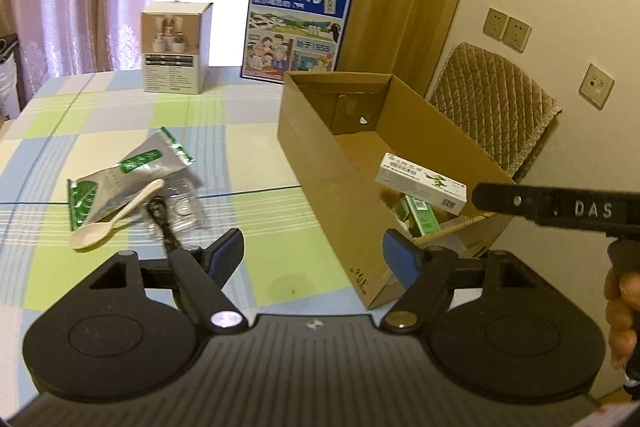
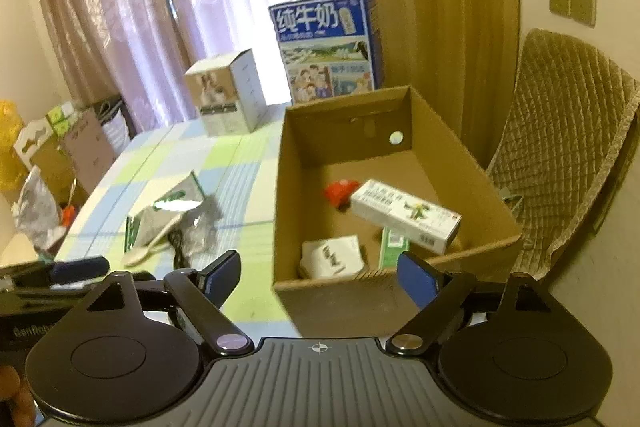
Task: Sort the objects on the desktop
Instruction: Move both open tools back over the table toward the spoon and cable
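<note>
An open cardboard box (image 1: 320,163) (image 2: 492,195) stands on the checked tablecloth. In it lie a white medicine box (image 1: 420,183) (image 2: 404,215), a green box (image 1: 420,219) (image 2: 390,247), a white packet (image 2: 332,259) and a red object (image 2: 340,191). Left of the box lie a silver-green pouch (image 1: 120,175) (image 2: 168,211), a cream spoon (image 1: 116,215) (image 2: 150,247), a clear wrapper (image 1: 184,203) and a black cord (image 1: 162,219). My left gripper (image 1: 314,251) is open and empty above the table. My right gripper (image 2: 320,275) is open and empty before the box's near wall.
A blue milk carton (image 1: 296,27) (image 2: 328,47) and a white product box (image 1: 176,47) (image 2: 228,95) stand at the table's far edge. A padded chair (image 1: 496,107) (image 2: 560,155) is right of the box. Boxes and bags (image 2: 60,147) sit beyond the table's left edge.
</note>
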The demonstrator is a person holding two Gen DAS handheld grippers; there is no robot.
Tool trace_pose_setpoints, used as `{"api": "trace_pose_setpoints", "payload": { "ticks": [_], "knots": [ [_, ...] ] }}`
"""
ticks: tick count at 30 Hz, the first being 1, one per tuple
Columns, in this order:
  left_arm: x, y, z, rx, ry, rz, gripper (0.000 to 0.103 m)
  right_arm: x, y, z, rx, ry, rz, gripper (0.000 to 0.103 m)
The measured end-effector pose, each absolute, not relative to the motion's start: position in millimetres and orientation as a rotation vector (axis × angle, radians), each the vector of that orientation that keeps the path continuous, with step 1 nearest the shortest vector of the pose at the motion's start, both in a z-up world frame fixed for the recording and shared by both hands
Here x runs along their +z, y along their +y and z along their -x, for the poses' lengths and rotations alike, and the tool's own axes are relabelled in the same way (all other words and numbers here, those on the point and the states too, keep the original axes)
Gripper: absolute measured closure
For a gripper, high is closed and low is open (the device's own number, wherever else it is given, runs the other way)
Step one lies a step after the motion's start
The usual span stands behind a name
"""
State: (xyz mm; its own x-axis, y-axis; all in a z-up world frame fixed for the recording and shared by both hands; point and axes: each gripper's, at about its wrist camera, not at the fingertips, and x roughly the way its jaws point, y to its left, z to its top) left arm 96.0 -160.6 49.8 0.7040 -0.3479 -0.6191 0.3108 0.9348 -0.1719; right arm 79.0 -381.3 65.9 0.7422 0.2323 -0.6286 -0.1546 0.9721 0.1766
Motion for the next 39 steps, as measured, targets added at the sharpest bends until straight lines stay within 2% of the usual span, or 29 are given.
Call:
{"api": "trace_pose_setpoints", "payload": {
  "ticks": [8,10,13,19,39],
  "knots": [
    [54,-128,-73,-0.307,0.697,0.069,0.024,64,-348,-57,0.251,0.725,-0.059,0.008],
    [54,-120,-68,-0.294,0.697,0.068,0.019,63,-340,-52,0.269,0.724,-0.050,0.006],
    [54,-108,-61,-0.271,0.698,0.065,0.017,61,-328,-48,0.293,0.732,-0.031,0.002],
    [54,-83,-51,-0.214,0.694,0.077,0.010,57,-307,-44,0.327,0.750,-0.004,0.002],
    [47,-47,-37,-0.148,0.711,0.091,0.005,45,-286,-37,0.366,0.778,0.029,0.002]
  ]
}}
